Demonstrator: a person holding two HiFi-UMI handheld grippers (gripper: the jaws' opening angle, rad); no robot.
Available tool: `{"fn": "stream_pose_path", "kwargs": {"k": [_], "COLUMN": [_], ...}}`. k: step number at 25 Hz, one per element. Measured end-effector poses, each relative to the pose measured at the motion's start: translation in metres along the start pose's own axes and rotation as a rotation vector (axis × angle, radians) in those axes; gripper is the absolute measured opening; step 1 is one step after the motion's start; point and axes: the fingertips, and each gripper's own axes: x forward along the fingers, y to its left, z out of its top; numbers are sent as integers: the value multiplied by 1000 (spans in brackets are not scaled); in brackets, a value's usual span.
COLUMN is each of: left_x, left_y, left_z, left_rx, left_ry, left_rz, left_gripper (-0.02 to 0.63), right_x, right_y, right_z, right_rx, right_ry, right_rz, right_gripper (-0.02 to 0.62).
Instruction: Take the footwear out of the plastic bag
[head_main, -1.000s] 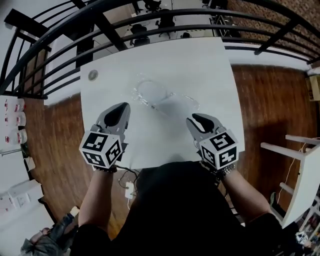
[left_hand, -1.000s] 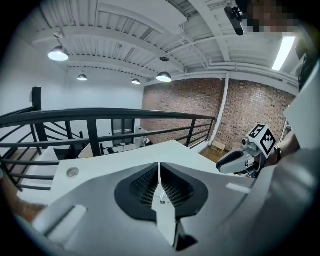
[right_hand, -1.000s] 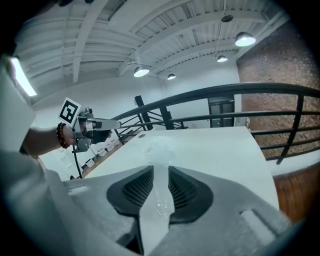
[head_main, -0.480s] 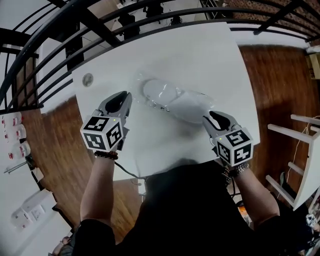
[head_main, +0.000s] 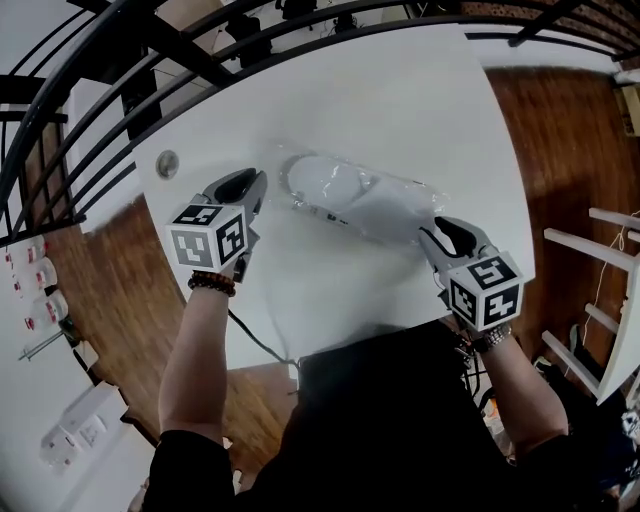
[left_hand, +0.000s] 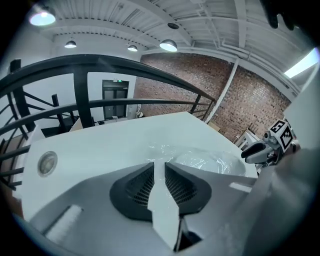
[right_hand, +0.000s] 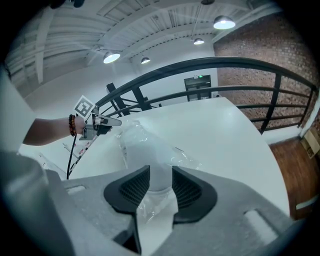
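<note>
Across the middle of the white counter, slanting from upper left to lower right in the head view: a clear plastic bag with the white footwear still inside, its rounded end toward the upper left.

At the bag's upper-left end, just beside it: the left gripper, pointing up and to the right. Fingers parted by only a narrow slit, having just been opening, with nothing between them but bare counter; bag a little ahead of the tips.

At the bag's lower-right end: the right gripper. Fingers spread wide, also just been opening, with crumpled loose plastic of the bag lying in the gap and the footwear's pale end showing just beyond the tips; no pinch on the plastic.

Near the counter's left edge, well apart from the bag: a small round metal disc. Past the far edge, along the top of the frame: a black railing. At right: wooden floor.
</note>
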Motion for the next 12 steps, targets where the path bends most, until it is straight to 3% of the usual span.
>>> {"fn": "stream_pose_path", "kwargs": {"k": [6, 12], "left_x": [22, 24], "left_y": [-4, -24], "left_z": [-17, -22], "left_rx": [5, 8], "left_ry": [69, 81], "left_rz": [-56, -156], "left_gripper": [110, 132], "right_x": [10, 11], "right_y": [-6, -13], "right_z": [-8, -7], "right_rx": [23, 9], "right_ry": [26, 30], "right_rz": [7, 6], "right_gripper": [127, 126]}}
